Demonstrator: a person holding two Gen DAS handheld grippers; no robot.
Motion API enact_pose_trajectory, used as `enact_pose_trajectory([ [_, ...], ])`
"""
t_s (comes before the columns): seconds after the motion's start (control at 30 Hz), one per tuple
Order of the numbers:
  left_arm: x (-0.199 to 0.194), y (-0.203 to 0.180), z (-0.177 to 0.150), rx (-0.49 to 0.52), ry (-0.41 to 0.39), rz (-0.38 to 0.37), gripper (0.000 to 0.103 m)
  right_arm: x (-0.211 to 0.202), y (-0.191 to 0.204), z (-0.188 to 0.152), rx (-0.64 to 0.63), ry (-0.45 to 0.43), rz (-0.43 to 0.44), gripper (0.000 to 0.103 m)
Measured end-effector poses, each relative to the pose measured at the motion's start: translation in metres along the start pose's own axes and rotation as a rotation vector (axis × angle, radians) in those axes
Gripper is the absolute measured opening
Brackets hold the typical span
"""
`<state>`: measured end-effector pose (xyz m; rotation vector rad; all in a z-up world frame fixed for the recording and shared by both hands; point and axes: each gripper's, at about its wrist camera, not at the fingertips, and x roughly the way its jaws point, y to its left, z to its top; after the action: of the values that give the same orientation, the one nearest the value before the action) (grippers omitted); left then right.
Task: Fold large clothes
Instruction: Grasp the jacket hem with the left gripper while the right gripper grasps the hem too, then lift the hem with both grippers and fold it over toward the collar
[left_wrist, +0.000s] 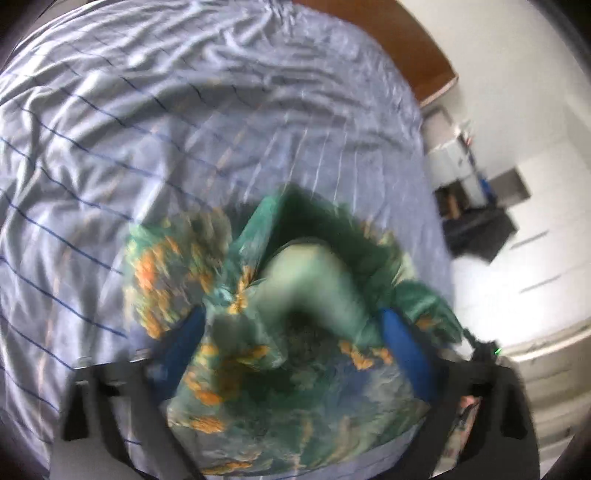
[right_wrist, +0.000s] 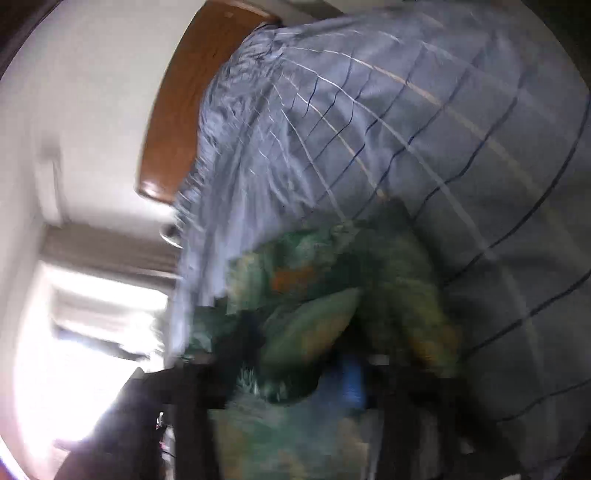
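**Motion blur and window glare in both wrist views**

Both fisheye pictures were smeared by motion. In the left wrist view the green patterned garment (left_wrist: 295, 332) was soft and streaked, while the striped bed sheet (left_wrist: 147, 129) farther off stayed fairly readable under even daylight. The right wrist view was dimmer and blurrier; a window (right_wrist: 85, 350) at the lower left blew out to white glare, leaving the near foreground in dark silhouette. Straight lines bowed strongly toward the edges, and black vignetting filled the corners.
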<state>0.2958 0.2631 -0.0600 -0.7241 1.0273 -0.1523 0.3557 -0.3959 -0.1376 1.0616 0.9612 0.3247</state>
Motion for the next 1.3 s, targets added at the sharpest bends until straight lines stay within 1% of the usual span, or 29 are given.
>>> enact_pose_trajectory([
  [0.03,-0.009,0.005,0.006,-0.014,-0.011,-0.011,0.101,-0.002,0.001,0.001,0.015,-0.003,0.033,0.077],
  [0.07,-0.016,0.010,0.009,-0.020,-0.020,-0.013,0.101,-0.004,0.005,0.005,0.014,-0.009,0.058,0.087],
  [0.13,-0.026,0.016,0.012,0.002,-0.041,0.009,0.101,-0.014,0.022,0.011,-0.037,-0.040,0.053,0.090],
  [0.17,-0.027,0.017,0.009,0.038,-0.042,0.029,0.102,-0.017,0.028,0.014,-0.064,-0.047,0.053,0.090],
  [0.23,-0.018,0.015,0.000,0.126,-0.010,0.070,0.102,-0.021,0.042,0.016,-0.143,-0.038,0.015,0.090],
  [0.27,-0.004,0.012,-0.007,0.173,0.027,0.106,0.102,-0.020,0.051,0.015,-0.216,-0.022,-0.061,0.090],
  [0.3,0.004,0.010,-0.010,0.197,0.046,0.138,0.102,-0.014,0.059,0.011,-0.304,0.001,-0.159,0.090],
  [0.33,0.020,0.004,-0.014,0.227,0.059,0.196,0.102,-0.010,0.062,0.008,-0.360,0.017,-0.220,0.090],
  [0.37,0.031,-0.001,-0.015,0.246,0.057,0.244,0.102,0.001,0.066,0.002,-0.435,0.041,-0.303,0.090],
  [0.4,0.045,-0.006,-0.015,0.258,0.047,0.287,0.102,0.012,0.068,-0.004,-0.485,0.057,-0.362,0.090],
  [0.43,0.062,-0.013,-0.014,0.263,0.034,0.323,0.101,0.014,0.064,-0.009,-0.515,0.061,-0.400,0.090],
  [0.47,0.070,-0.017,-0.015,0.263,0.029,0.334,0.097,0.021,0.064,-0.013,-0.534,0.057,-0.431,0.090],
  [0.5,0.078,-0.021,-0.015,0.267,0.029,0.342,0.069,0.028,0.066,-0.017,-0.552,0.051,-0.439,0.090],
  [0.53,0.087,-0.027,-0.018,0.282,0.040,0.375,0.047,0.028,0.064,-0.022,-0.571,0.044,-0.435,0.082],
  [0.57,0.090,-0.031,-0.021,0.300,0.037,0.446,0.019,0.029,0.069,-0.027,-0.598,0.026,-0.453,0.041],
  [0.6,0.085,-0.037,-0.025,0.323,0.018,0.474,0.014,0.026,0.076,-0.034,-0.641,0.001,-0.496,0.018],
  [0.63,0.074,-0.041,-0.028,0.351,-0.014,0.468,0.012,0.023,0.081,-0.039,-0.670,-0.011,-0.517,0.014],
  [0.7,0.046,-0.050,-0.031,0.373,-0.085,0.466,0.010,0.014,0.100,-0.048,-0.752,-0.049,-0.544,0.014],
  [0.73,0.037,-0.052,-0.030,0.370,-0.110,0.458,0.010,0.010,0.115,-0.051,-0.817,-0.076,-0.553,0.014],
  [0.8,0.013,-0.063,-0.021,0.365,-0.187,0.437,0.010,-0.004,0.140,-0.055,-0.890,-0.126,-0.549,0.014],
  [0.83,0.007,-0.070,-0.018,0.373,-0.223,0.445,0.010,-0.007,0.153,-0.052,-0.916,-0.151,-0.538,0.014],
  [0.87,0.004,-0.078,-0.014,0.389,-0.266,0.460,0.010,-0.009,0.168,-0.049,-0.941,-0.184,-0.531,0.014],
  [0.93,0.008,-0.091,-0.001,0.414,-0.343,0.494,0.010,-0.005,0.190,-0.040,-0.978,-0.241,-0.548,0.014],
  [1.0,0.024,-0.090,0.014,0.429,-0.382,0.533,0.010,0.008,0.202,-0.027,-0.995,-0.294,-0.587,0.014],
  [1.07,0.045,-0.081,0.019,0.434,-0.378,0.573,0.010,0.024,0.201,-0.016,-1.000,-0.309,-0.636,0.014],
  [1.1,0.062,-0.070,0.022,0.427,-0.357,0.593,0.010,0.034,0.197,-0.012,-0.998,-0.305,-0.657,0.014],
  [1.17,0.085,-0.050,0.025,0.405,-0.319,0.614,0.010,0.060,0.178,-0.004,-0.980,-0.267,-0.712,0.014],
  [1.23,0.111,-0.024,0.019,0.388,-0.287,0.641,0.011,0.084,0.157,-0.002,-0.976,-0.223,-0.756,0.014],
  [1.3,0.127,-0.006,0.009,0.369,-0.280,0.634,0.013,0.109,0.126,-0.005,-0.973,-0.169,-0.802,0.014],
])
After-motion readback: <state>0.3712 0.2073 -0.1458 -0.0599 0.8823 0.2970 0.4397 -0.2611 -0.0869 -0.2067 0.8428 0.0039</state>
